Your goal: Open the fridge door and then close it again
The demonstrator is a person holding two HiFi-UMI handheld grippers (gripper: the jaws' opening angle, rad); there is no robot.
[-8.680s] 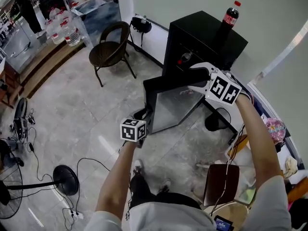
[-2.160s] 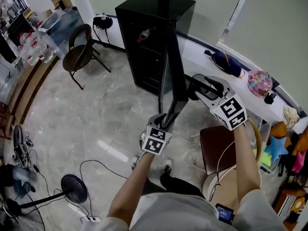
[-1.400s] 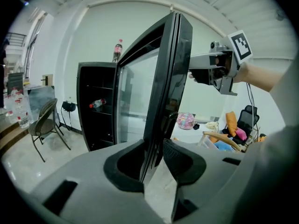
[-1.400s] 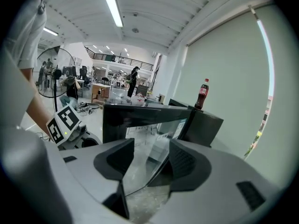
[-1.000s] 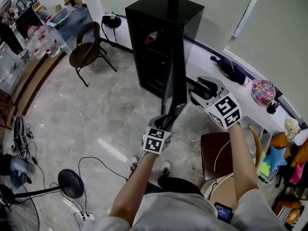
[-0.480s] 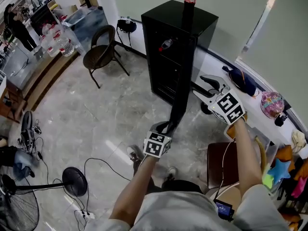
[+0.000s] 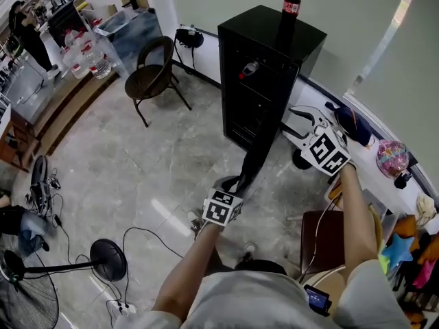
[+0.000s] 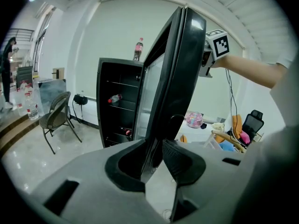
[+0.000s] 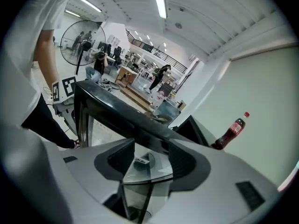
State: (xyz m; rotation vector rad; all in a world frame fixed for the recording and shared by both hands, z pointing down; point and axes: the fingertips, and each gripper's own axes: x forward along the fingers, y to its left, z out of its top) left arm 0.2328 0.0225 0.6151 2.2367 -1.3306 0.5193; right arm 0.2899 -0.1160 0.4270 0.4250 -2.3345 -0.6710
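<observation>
While open, one door (image 8: 177, 73) (two tools (image 7: 232, 182) (image 7: 295, 122))

We wear a pale grey short-sleeved shirt (image 7: 260, 303). Our left claw (image 7: 235, 184) and right claw (image 7: 296, 123) are light grey with dark pads (image 8: 180, 160), each topped by a white cube (image 7: 221, 208) of black square markers.

Open fridge door (image 7: 255, 160) bars centre, left floor (image 7: 158, 156) apparently free

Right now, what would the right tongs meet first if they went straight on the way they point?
Most likely the open fridge door: its dark top edge crosses just ahead of the right tongs, though depth is unclear.
</observation>
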